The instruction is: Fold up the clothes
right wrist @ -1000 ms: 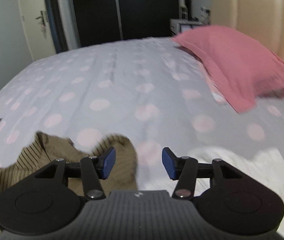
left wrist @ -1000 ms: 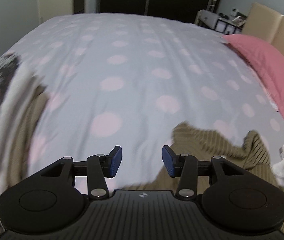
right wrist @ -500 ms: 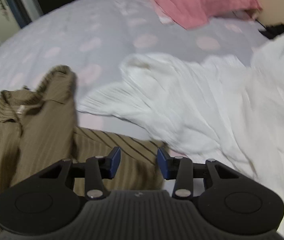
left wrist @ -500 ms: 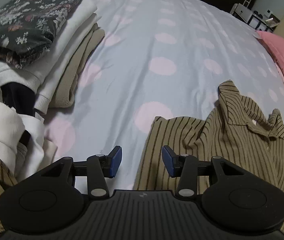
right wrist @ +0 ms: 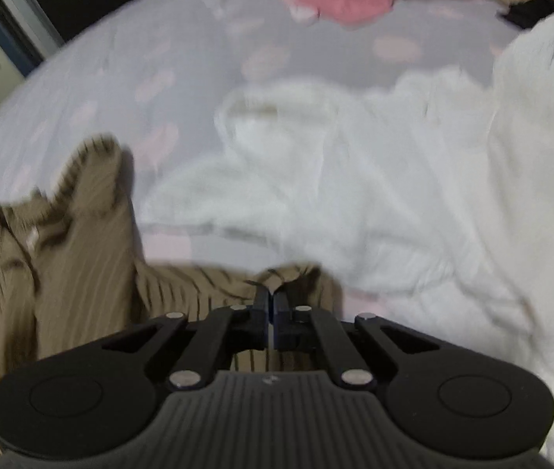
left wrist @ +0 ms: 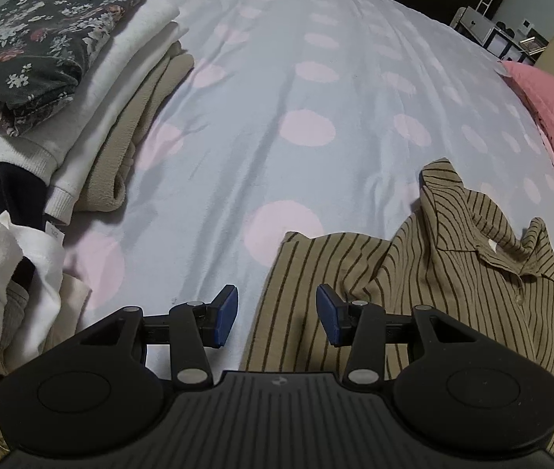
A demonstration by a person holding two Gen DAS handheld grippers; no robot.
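An olive-brown striped collared shirt (left wrist: 453, 273) lies crumpled on the dotted bedspread (left wrist: 296, 78), collar toward the far right. My left gripper (left wrist: 276, 314) hangs open just above the shirt's left edge, and the fabric edge runs under the gap between its blue pads without touching them. In the blurred right wrist view the same shirt (right wrist: 62, 273) fills the lower left. My right gripper (right wrist: 271, 301) is shut on a puckered fold of the shirt's near edge.
A stack of folded clothes (left wrist: 62, 58) topped by a dark floral piece sits at the left, with loose white and beige garments (left wrist: 11, 273) below it. A rumpled white garment (right wrist: 394, 195) spreads to the right of the shirt. A pink pillow (left wrist: 550, 117) lies at the headboard.
Both grippers tipped down from the far bed toward the striped shirt. The right jaws went from open to shut on the shirt's edge. The left jaws kept the same gap.
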